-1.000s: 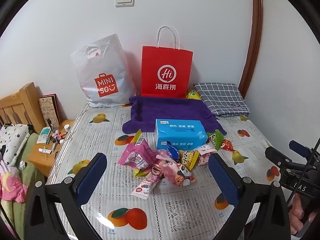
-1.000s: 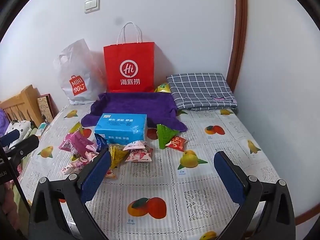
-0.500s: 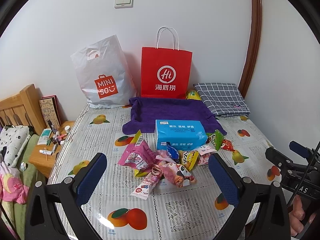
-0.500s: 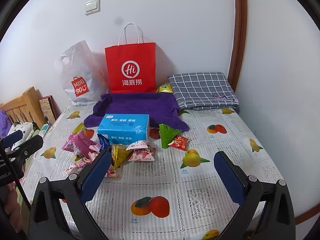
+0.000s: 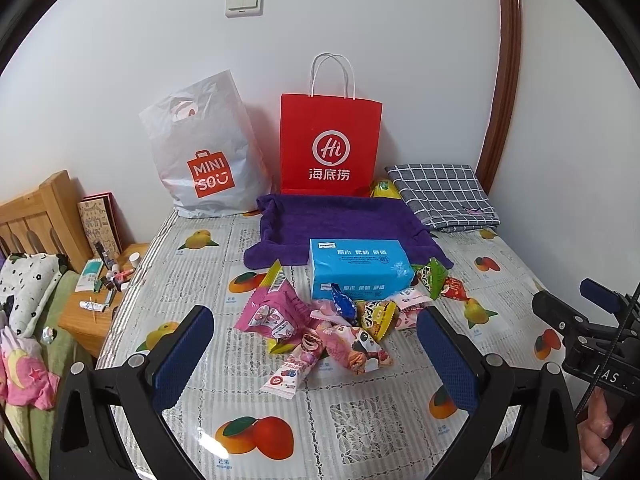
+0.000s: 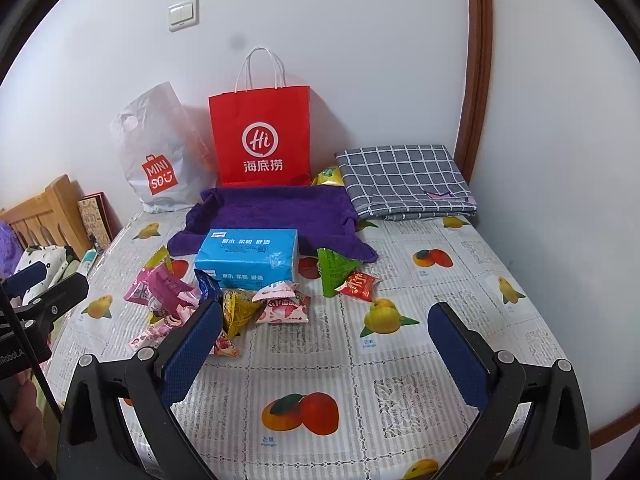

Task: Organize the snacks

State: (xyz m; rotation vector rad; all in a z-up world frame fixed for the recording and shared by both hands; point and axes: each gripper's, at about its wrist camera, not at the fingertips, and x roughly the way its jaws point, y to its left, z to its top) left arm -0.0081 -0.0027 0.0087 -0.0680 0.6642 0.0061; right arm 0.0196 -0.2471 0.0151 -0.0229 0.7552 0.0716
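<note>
Little has changed over the last second: both views have only drifted a touch, and the snack pile lies as it did, so we judge the sorting has not yet begun.

We hold the left tongs point(image 5: 314, 356) spread wide above the desk point(image 5: 360, 412) (it wears a fruit-print cover), gripping nothing and touching nothing. Between their blue pads, further off, lies the heap of snacks point(image 5: 332, 328): a pink packet point(image 5: 272, 312), a yellow triangular packet point(image 5: 378, 318), a long pink-and-white stick pack point(image 5: 292, 372).

The right tongs point(image 6: 326, 344) are equally wide apart and empty, hovering clear of the surface. Ahead of them a green triangular packet point(image 6: 334, 270) and a small red sachet point(image 6: 358, 284) sit slightly apart from the heap, just right of a blue tissue pack point(image 6: 248, 258).

Behind the tissues lies a purple towel point(image 6: 276, 210) with raised edges, then a red paper bag point(image 6: 262, 136) and a white Miniso bag point(image 6: 160, 156) against the wall, and a folded checked cloth point(image 6: 404, 180) at the right.
</note>
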